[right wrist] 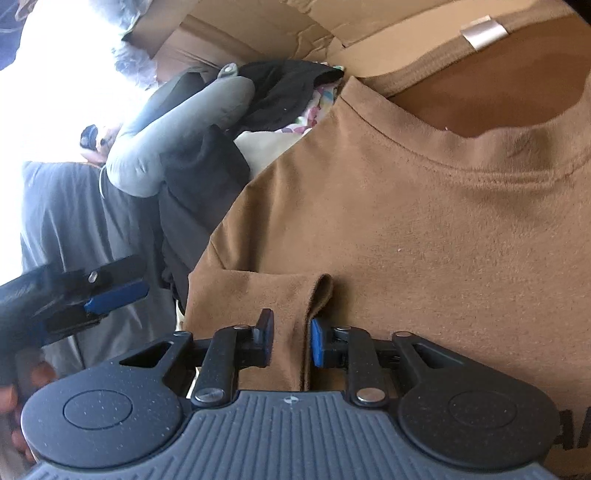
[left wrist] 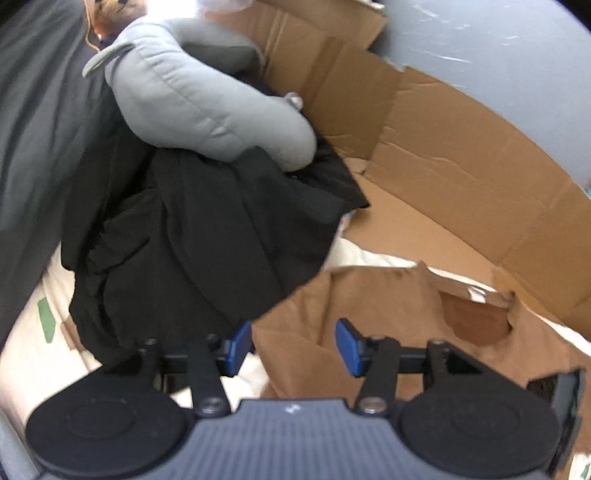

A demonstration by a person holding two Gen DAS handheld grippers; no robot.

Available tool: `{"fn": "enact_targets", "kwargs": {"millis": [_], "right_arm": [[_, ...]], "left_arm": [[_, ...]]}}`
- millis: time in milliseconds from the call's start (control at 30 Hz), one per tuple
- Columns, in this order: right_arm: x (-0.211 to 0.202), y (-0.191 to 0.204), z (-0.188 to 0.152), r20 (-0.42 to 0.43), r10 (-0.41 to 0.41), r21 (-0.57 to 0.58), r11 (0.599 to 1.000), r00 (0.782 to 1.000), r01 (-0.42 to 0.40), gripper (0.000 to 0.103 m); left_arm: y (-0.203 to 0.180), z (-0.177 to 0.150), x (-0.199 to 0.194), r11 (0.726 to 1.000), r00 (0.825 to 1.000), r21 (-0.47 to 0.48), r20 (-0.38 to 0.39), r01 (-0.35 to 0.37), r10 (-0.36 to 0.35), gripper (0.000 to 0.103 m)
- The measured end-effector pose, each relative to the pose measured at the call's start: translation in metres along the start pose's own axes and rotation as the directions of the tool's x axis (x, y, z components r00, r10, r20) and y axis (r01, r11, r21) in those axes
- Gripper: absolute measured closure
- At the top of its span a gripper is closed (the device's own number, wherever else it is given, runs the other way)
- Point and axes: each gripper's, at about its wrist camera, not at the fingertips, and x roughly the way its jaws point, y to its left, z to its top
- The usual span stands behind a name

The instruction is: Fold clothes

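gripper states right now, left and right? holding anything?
Left tool: open, nothing between the pads; it sits over the edge of the brown T-shirt.
Right tool: closed on a raised fold of the brown T-shirt.

The T-shirt [right wrist: 424,229] is plain tan-brown with a white neck label [right wrist: 484,33]. At ten o'clock lie black clothes [left wrist: 192,236] under a pale grey pillow [left wrist: 192,92]. Cardboard [left wrist: 461,162] is brown; claw pads [right wrist: 317,343] blue.

Left wrist view looks steeply down, near the brown shirt [left wrist: 369,314]; right wrist view, rolled sideways, sits close over it [right wrist: 424,221]. Both share shirt and black clothes [left wrist: 184,240].
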Motion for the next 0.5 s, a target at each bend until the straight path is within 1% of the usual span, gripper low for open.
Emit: {"fn": "enact_targets", "kwargs": {"millis": [100,200,233,267,333,500], "right_arm": [[0.0,-0.002,0.0,-0.003,0.013,0.012,1.0,1.0,-0.013,0.087],[-0.001,-0.003,0.0,-0.004,0.01,0.016,1.0,1.0,-0.01,0.09],[-0.001,-0.003,0.0,-0.005,0.008,0.015,1.0,1.0,-0.008,0.093],[-0.001,-0.004,0.0,-0.007,0.003,0.013,1.0,1.0,-0.002,0.101],[-0.003,-0.006,0.001,-0.003,-0.012,0.008,1.0,1.0,0.012,0.102],[-0.007,-0.009,0.001,0.008,-0.016,-0.002,1.0,1.0,0.016,0.103]], "left_arm": [[0.004,0.012,0.013,1.0,0.999,-0.001,-0.048,-0.02,0.02,0.048],[0.006,0.018,0.025,0.999,0.998,0.021,-0.054,-0.036,0.037,0.048],[0.006,0.019,0.028,0.999,0.998,0.04,-0.045,-0.035,0.037,0.048],[0.007,0.02,0.032,0.998,0.998,0.045,-0.053,-0.036,0.038,0.048],[0.01,0.022,0.041,0.999,0.997,0.038,-0.074,-0.032,0.035,0.048],[0.014,0.023,0.057,1.0,0.994,0.031,-0.112,-0.006,0.009,0.048]]}}
